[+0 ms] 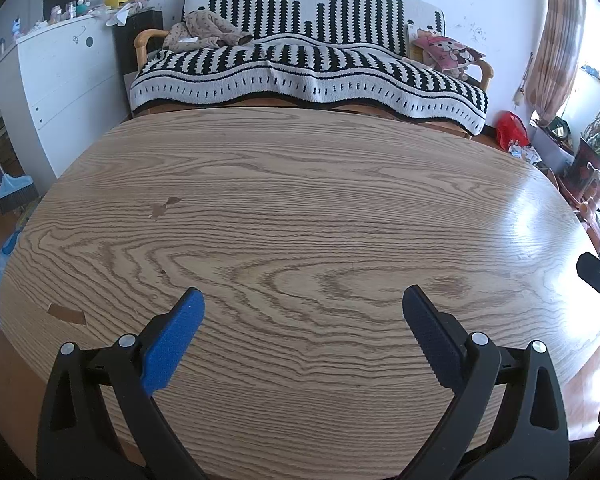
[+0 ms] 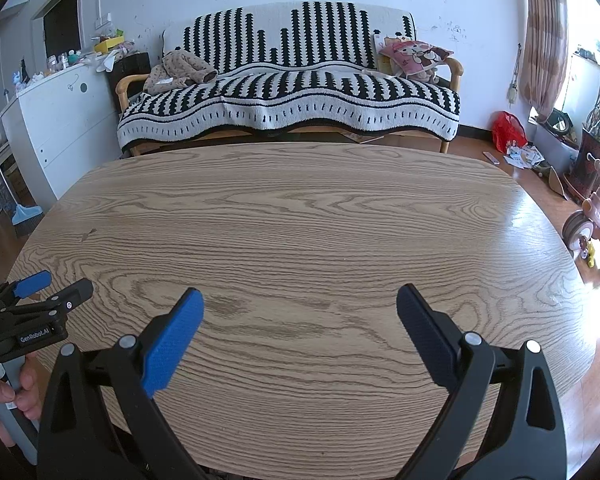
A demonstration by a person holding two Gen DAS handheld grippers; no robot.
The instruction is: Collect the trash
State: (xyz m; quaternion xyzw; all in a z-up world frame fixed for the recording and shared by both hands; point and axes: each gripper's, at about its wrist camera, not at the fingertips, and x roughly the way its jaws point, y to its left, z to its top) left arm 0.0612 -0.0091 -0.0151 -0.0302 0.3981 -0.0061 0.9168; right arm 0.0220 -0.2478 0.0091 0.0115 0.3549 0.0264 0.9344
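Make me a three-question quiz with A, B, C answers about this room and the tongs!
1. Where is the pink cartoon pillow?
A. on the sofa's right end
B. on the table
C. on the floor

2. What colour is the bag on the floor by the wall?
A. green
B. red
C. yellow

3. How are the right tongs?
A. shut on paper
B. shut, empty
C. open, empty

Answers: 1 A, it leans by the sofa's right armrest. 2 B, it is plainly red. 3 C, only bare table shows between the spread pads.
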